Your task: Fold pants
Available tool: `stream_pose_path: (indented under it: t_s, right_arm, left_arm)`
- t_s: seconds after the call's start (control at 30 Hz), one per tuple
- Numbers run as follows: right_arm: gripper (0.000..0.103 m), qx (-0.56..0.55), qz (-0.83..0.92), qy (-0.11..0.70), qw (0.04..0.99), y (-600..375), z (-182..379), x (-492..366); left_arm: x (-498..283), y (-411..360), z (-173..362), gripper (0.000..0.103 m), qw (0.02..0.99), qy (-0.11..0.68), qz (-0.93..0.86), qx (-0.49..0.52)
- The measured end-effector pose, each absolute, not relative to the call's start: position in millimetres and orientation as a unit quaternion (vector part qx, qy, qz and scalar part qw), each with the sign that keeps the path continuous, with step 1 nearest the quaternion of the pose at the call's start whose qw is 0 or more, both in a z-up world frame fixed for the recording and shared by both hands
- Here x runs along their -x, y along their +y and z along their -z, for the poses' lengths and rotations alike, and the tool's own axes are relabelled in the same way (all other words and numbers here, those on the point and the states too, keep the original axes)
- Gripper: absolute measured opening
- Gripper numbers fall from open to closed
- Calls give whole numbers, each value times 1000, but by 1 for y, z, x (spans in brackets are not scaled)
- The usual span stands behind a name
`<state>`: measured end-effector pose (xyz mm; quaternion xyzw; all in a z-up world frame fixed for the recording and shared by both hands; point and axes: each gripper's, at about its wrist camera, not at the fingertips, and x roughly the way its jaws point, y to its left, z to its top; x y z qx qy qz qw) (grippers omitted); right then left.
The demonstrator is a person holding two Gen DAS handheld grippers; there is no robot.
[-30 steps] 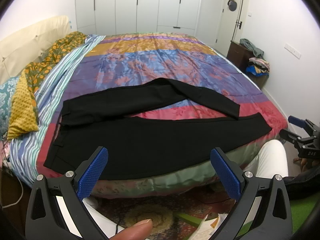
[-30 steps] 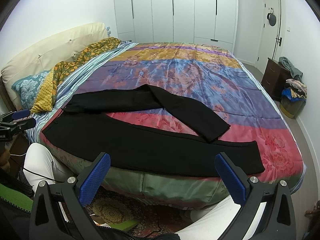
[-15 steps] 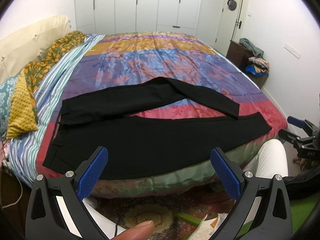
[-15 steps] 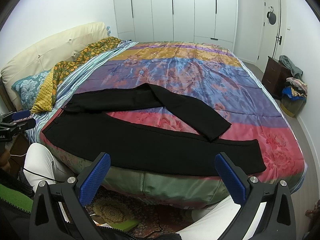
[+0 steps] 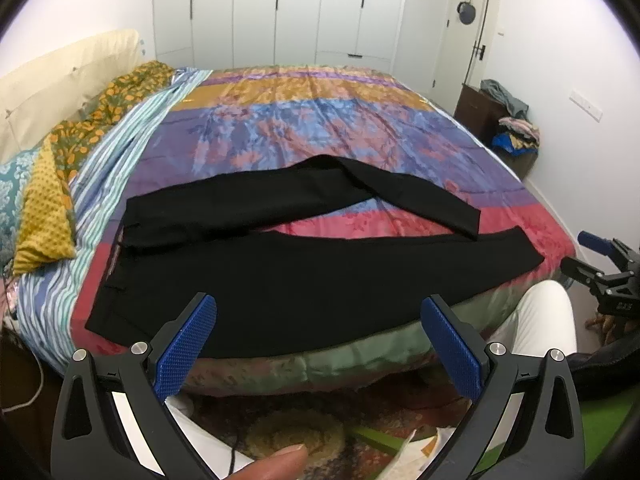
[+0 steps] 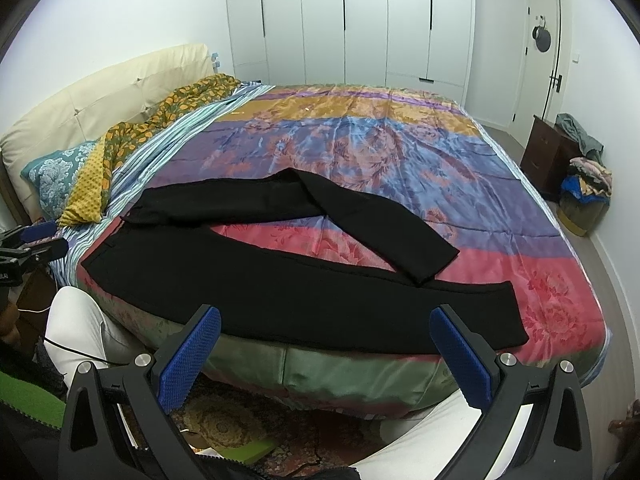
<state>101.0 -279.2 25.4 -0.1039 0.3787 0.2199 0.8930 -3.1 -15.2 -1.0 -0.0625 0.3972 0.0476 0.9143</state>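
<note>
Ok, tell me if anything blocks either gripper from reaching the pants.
Nothing visible does. The black pants lie spread at the bed's near edge, with only open air ahead of the left gripper and right gripper.

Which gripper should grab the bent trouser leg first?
Probably the right gripper: the bent leg's cuff lies toward its side of the pants. The left gripper faces the waist end. Both jaws stand open.

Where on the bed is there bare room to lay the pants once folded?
The bedspread is bare beyond the black pants toward the wardrobes. A red wedge between the legs is free. The headboard side is crowded with pillows.
</note>
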Motion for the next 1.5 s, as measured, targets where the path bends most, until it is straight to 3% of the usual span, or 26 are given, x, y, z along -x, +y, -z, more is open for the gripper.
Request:
stream_pose_path:
  t_s: [0.93,1.13,1.3,1.5]
  right_arm:
    - [103,132,-133,449,874,-298,5,-126]
    - [103,113,-188,411,885,-286,-1,-124]
    - [103,73,-233,322,915,-270,-22,-124]
    - [103,123,-252,331,901,-244,17,-146]
  left_arm:
    - [-9,-21,17,102,905,420,-69,12]
    - [-20,-29,14,102,911,407,-71,-11]
    - [-34,-35,11,102,919,388,-71,-21]
    - [-36,-33,23,102,915,395,-82,-27]
